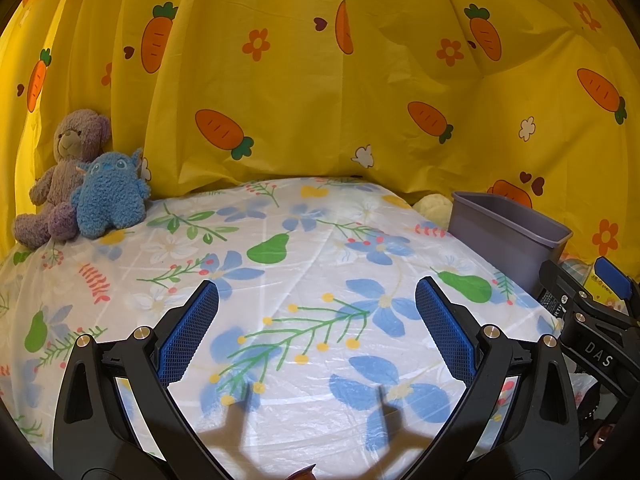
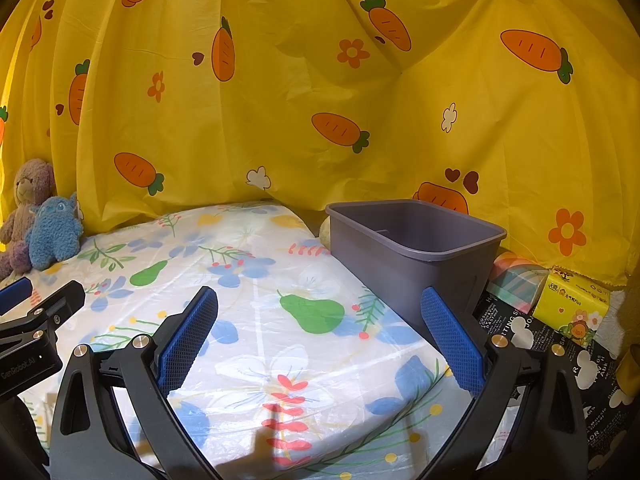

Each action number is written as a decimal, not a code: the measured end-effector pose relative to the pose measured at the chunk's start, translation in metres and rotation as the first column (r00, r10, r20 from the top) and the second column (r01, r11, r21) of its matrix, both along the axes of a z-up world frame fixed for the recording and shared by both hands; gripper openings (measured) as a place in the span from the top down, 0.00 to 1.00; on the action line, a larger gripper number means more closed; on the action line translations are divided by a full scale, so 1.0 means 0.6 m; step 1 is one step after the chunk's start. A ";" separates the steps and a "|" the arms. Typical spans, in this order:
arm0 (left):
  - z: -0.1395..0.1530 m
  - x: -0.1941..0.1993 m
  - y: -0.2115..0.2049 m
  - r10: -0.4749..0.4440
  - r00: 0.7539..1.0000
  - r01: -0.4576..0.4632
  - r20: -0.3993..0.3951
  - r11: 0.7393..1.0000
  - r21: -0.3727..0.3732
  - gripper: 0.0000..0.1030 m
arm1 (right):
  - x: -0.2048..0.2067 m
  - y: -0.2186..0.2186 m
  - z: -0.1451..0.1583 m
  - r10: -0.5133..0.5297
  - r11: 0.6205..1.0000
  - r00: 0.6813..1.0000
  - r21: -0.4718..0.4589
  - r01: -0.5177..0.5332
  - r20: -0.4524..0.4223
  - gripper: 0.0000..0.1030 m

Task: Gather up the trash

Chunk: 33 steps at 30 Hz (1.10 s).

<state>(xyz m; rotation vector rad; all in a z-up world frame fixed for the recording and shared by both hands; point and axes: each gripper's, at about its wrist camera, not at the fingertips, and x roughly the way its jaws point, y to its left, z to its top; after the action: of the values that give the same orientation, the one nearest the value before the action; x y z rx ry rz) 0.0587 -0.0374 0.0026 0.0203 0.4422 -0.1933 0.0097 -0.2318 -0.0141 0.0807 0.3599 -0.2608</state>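
A grey plastic bin (image 2: 416, 248) stands at the right edge of the round table; it also shows in the left wrist view (image 1: 508, 236). What lies inside it is hidden. My left gripper (image 1: 318, 300) is open and empty, low over the floral tablecloth (image 1: 280, 280). My right gripper (image 2: 320, 312) is open and empty, its right finger close to the bin's near wall. The right gripper shows at the right edge of the left wrist view (image 1: 592, 320), and the left one at the left edge of the right wrist view (image 2: 36, 320). I see no loose trash on the cloth.
A purple teddy bear (image 1: 64, 176) and a blue plush (image 1: 108, 196) sit at the table's far left. A yellow carrot-print curtain (image 1: 320, 80) hangs behind. A yellow tissue pack (image 2: 572, 304) and a checked item (image 2: 516, 284) lie right of the bin on a black printed surface (image 2: 580, 368).
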 end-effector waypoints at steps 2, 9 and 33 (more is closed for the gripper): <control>0.000 0.000 0.000 0.000 1.000 0.000 -0.001 1.000 0.001 0.06 | 0.000 0.001 0.001 -0.002 1.000 1.000 -0.001 0.002 0.000 0.05; 0.001 0.001 -0.003 -0.004 1.000 0.004 -0.003 1.000 0.004 0.06 | 0.001 -0.001 0.002 -0.003 1.000 1.000 -0.001 0.003 0.001 0.05; 0.002 0.003 -0.013 -0.014 1.000 0.014 0.006 0.999 0.036 0.26 | 0.002 -0.012 -0.004 -0.010 1.000 1.000 0.003 0.010 0.001 0.05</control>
<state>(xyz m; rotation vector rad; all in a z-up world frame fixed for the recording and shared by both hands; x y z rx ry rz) 0.0606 -0.0450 0.0037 0.0588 0.4398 -0.1988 0.0109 -0.2387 -0.0165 0.0855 0.3593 -0.2700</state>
